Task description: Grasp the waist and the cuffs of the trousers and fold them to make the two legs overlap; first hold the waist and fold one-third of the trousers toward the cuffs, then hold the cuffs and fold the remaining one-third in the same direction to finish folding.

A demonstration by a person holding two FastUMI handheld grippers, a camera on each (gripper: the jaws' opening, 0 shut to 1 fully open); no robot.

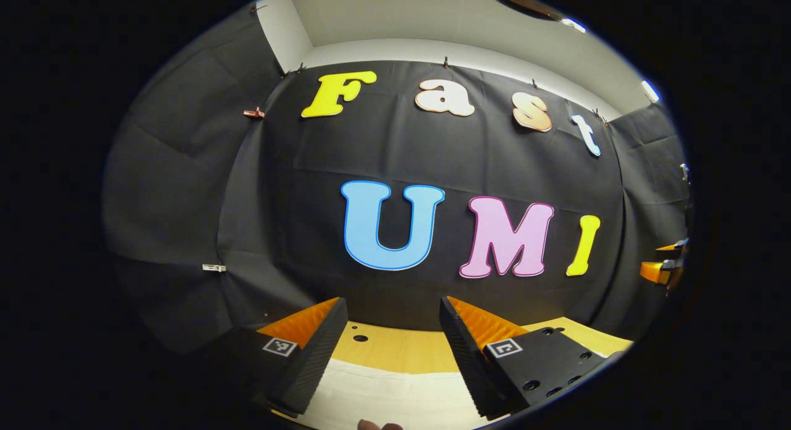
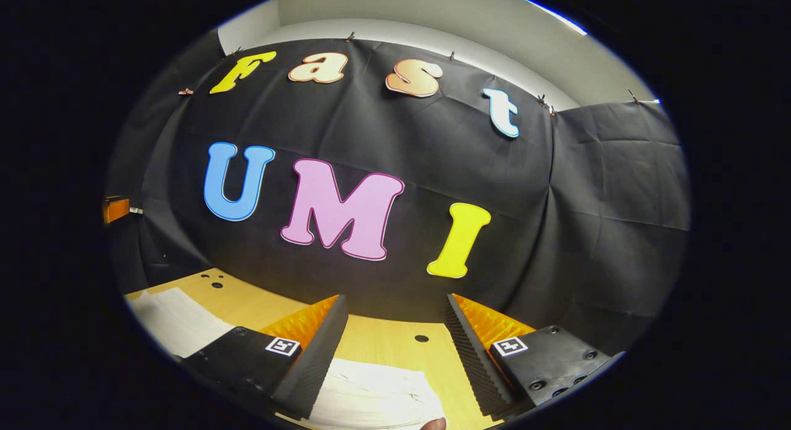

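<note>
I am holding my left gripper (image 1: 389,337) and right gripper (image 2: 395,337) spread wide above the white trousers (image 2: 371,393), which look soft and floppy, so I am planning to pinch the waist edge.

Much of the cloth lay out of sight below both lenses

In the left gripper view, the white fabric trousers (image 1: 395,396) ran off the bottom edge between the fingers, so waist and cuffs could not be told apart; a sliver of a fingertip (image 1: 378,425) (barely a curve) was cut by that same edge. At the far right rim the other gripper (image 1: 664,269) was small and clipped, its jaws unreadable. In the right gripper view the trousers were again cropped below, partly hidden behind the left finger (image 2: 312,356), and the light wooden table (image 2: 383,340) vanished beneath them.
</note>
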